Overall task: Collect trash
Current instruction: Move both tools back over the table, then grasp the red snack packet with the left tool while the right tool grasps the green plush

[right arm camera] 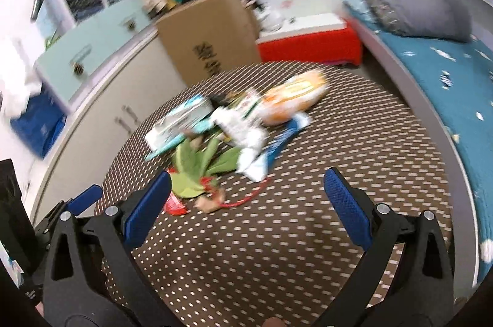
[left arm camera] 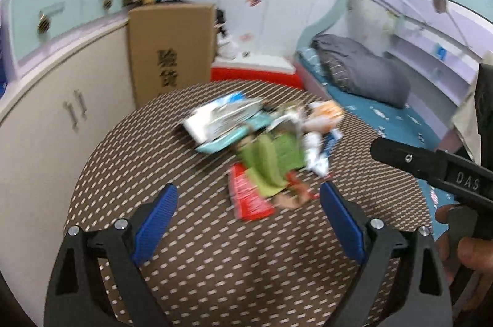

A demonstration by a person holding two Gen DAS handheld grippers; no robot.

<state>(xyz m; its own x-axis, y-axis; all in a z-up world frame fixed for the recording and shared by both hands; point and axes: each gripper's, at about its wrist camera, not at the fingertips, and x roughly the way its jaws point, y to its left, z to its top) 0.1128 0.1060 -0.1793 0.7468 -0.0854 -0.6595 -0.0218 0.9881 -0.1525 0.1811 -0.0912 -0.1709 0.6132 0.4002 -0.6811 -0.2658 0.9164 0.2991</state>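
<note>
Through your left wrist camera, your left gripper (left arm camera: 248, 194) is spread wide and empty above the dotted brown table (left arm camera: 197, 271). The trash pile (left arm camera: 262, 142) lies mid-table ahead, its blurred long axis running from the near red wrapper (left arm camera: 249, 197) to the far side.

Through your right wrist camera, your right gripper (right arm camera: 248, 182) gapes empty too. The pile sits ahead-left; a cardboard box (right arm camera: 209, 37) stands behind, contents unseen.
</note>
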